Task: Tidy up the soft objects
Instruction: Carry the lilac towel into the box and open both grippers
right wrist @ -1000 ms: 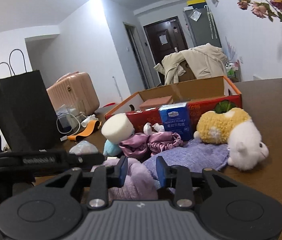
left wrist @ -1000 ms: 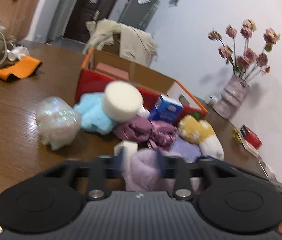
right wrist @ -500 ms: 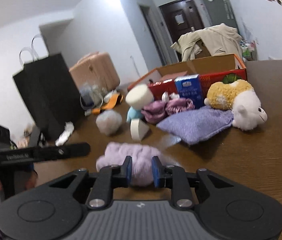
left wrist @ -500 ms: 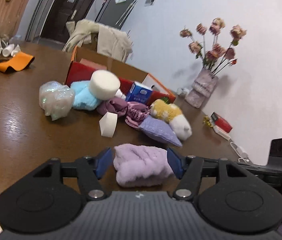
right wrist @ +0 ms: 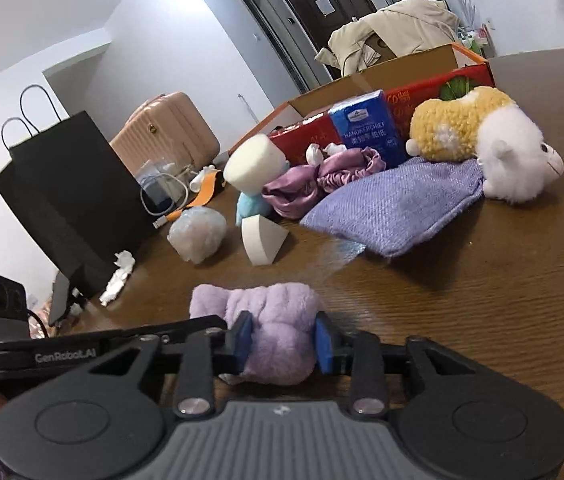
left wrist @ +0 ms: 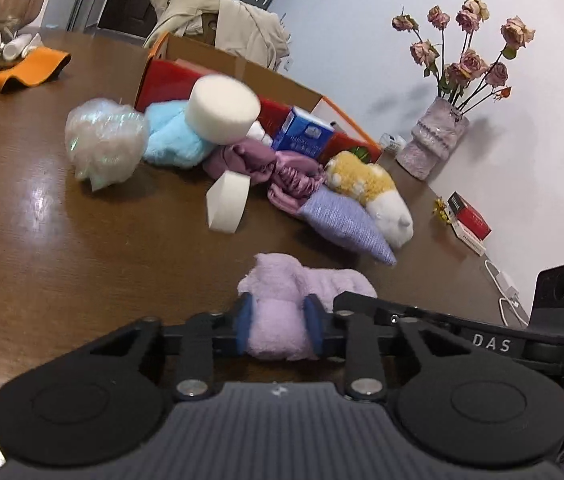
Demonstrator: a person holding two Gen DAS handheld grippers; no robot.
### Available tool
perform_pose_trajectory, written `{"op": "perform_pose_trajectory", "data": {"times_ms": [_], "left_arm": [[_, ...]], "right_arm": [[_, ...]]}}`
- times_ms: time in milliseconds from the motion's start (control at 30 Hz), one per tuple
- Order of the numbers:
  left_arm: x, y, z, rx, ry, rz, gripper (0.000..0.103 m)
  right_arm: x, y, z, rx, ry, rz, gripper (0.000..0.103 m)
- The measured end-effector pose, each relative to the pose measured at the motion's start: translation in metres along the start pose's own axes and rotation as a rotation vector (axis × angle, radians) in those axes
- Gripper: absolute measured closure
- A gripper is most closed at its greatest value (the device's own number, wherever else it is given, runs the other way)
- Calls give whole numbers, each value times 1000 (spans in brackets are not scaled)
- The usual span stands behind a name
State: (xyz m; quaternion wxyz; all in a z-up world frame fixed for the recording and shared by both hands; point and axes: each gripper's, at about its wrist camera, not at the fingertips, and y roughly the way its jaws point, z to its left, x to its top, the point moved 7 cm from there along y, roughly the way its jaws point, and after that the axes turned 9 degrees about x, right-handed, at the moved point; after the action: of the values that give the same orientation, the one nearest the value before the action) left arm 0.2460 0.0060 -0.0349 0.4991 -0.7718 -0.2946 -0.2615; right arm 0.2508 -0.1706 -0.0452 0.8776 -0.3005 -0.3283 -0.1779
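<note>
**Inspector:** Left wrist view first. What is the left gripper (left wrist: 277, 329) doing?

**Assistant:** Its blue pads (left wrist: 244, 324) are pressed in on one end of the lilac fleece towel (left wrist: 290, 296), which lies on the brown table (left wrist: 22, 240) close to the camera, well apart from the heap. The right tool's arm crosses in from the right side at the same towel.

**Inspector:** And the heap?

**Assistant:** Iridescent pouf (left wrist: 104, 140), blue plush (left wrist: 170, 140), round sponge (left wrist: 222, 110), wedge sponge (left wrist: 228, 204), satin scrunchies (left wrist: 282, 176), purple knit cloth (left wrist: 346, 224) and plush toy (left wrist: 370, 196), all in front of the red carton (left wrist: 170, 76).

**Inspector:** Right wrist view.

**Assistant:** The right gripper (right wrist: 282, 342) is likewise clamped on the lilac fleece towel (right wrist: 266, 320), pads sunk into the pile at the other end. The left tool reaches in from the left.

**Inspector:** Step in hand?

**Assistant:** I judge it a two-handed fold or tidy of the towel. To do it well: hold a moderate, even pinch so the fleece does not slip; move both tools together, keeping the cloth level; keep it low to the table and away from the purple knit cloth (right wrist: 394, 212) so that nothing is dragged along.
</note>
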Motion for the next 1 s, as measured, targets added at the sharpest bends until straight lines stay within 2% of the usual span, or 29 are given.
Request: {"op": "perform_pose_trajectory", "data": {"times_ms": [67, 167, 300, 367, 467, 533, 600, 700, 800, 833, 867, 900, 967, 1000], "left_arm": [[13, -5, -7, -20, -1, -27, 83], [46, -11, -30, -45, 64, -98, 84], [116, 1, -64, -106, 121, -185, 84], [158, 21, -80, -106, 138, -206, 84], [222, 79, -97, -80, 125, -174, 84], [255, 128, -102, -53, 107, -120, 84], [281, 181, -99, -7, 67, -48, 84], [298, 254, -86, 40, -14, 54, 84], [293, 301, -67, 102, -45, 113, 83], [292, 309, -62, 130, -57, 106, 78], [291, 313, -57, 151, -65, 100, 67], [291, 316, -54, 171, -67, 93, 64], [290, 309, -51, 181, -50, 81, 63], [293, 305, -52, 182, -39, 69, 63]], "right_arm": [[10, -5, 0, 13, -7, -24, 77], [39, -18, 4, 35, -52, -94, 78], [108, -37, 2, 30, -168, -194, 78], [150, -39, -7, 8, -219, -225, 78], [218, -25, -31, -48, -274, -231, 78], [261, -1, -58, -88, -275, -206, 78], [292, 29, -89, -136, -267, -143, 78], [323, 81, -143, -239, -235, -53, 78], [332, 121, -180, -332, -237, 30, 78], [332, 132, -187, -364, -255, 48, 77], [330, 143, -193, -400, -271, 66, 74], [328, 147, -198, -435, -282, 76, 71], [326, 150, -201, -458, -306, 68, 72], [327, 148, -200, -455, -316, 59, 67]]}}
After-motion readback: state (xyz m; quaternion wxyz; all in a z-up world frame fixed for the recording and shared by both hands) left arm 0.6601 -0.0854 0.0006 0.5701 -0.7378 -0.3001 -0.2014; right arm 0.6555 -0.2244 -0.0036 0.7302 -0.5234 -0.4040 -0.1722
